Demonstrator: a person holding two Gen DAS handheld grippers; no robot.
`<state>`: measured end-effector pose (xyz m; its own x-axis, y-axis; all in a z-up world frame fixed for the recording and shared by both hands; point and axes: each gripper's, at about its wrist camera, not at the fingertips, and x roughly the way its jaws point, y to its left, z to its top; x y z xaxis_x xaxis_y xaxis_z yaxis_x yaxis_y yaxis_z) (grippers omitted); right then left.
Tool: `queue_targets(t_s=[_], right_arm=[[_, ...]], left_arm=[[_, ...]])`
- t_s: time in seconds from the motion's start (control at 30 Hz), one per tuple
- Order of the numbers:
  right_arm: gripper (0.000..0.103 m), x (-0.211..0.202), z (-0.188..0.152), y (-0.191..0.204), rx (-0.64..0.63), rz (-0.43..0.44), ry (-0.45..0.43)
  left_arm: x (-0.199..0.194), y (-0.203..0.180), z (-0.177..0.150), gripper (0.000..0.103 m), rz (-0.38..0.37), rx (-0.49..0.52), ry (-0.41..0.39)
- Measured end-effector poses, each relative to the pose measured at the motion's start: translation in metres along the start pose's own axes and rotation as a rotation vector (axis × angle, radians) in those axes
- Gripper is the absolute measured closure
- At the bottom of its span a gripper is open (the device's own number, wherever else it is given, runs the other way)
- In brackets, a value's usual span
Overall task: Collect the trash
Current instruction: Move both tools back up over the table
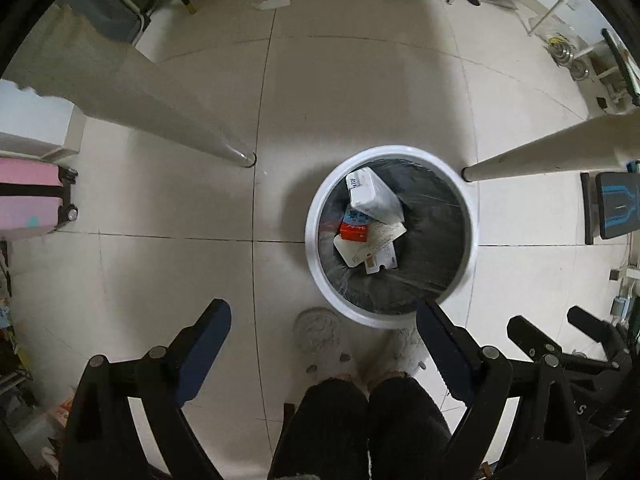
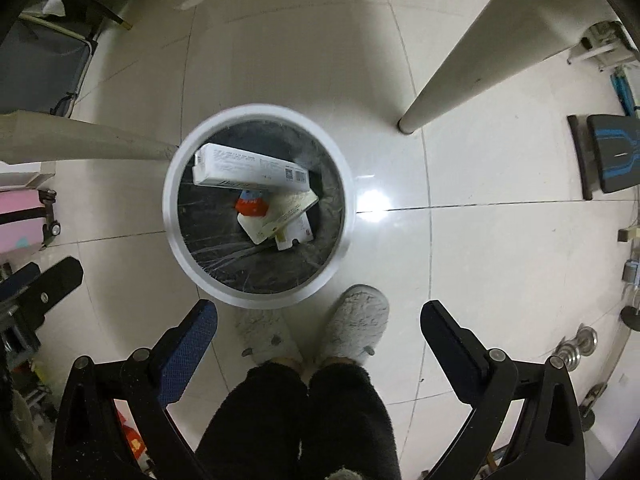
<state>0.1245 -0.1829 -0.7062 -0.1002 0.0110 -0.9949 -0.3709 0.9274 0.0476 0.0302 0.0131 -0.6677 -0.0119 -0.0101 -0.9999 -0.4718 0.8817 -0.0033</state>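
Note:
A round white trash bin (image 1: 316, 216) (image 2: 170, 216) with a dark liner stands on the tiled floor. Inside lie a long white box (image 2: 250, 172) (image 1: 370, 196), a red packet (image 2: 250, 206) (image 1: 354, 231) and flat white cards (image 2: 286, 220) (image 1: 374, 252). My left gripper (image 1: 324, 322) points down beside the bin, wide open with nothing between its fingers. My right gripper (image 2: 320, 324) also hangs wide open and empty, just this side of the bin. The right gripper's fingers (image 1: 524, 330) show at the lower right of the left wrist view.
A person's dark trouser legs (image 2: 296, 412) and grey fluffy slippers (image 2: 356, 320) stand below the grippers. Two beige table legs (image 1: 176, 120) (image 2: 452, 56) flank the bin. A pink suitcase (image 1: 28, 196), a dark bench (image 2: 612, 156) and crumpled white paper (image 1: 276, 0) lie around.

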Motion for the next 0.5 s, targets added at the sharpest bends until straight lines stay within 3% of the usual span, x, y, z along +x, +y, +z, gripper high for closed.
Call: queue_targets(t_s=[0.37, 0.5], right_arm=[[0.001, -0.111, -0.027, -0.004, -0.013, -0.018, -0.066], [0.001, -0.171, -0.041, 0.0, -0.028, -0.02, -0.104]], left_arm=[[-0.092, -0.014, -0.016, 0.008, -0.015, 0.005, -0.024], [-0.141, -0.011, -0.025, 0.008, -0.024, 0.005, -0.04]])
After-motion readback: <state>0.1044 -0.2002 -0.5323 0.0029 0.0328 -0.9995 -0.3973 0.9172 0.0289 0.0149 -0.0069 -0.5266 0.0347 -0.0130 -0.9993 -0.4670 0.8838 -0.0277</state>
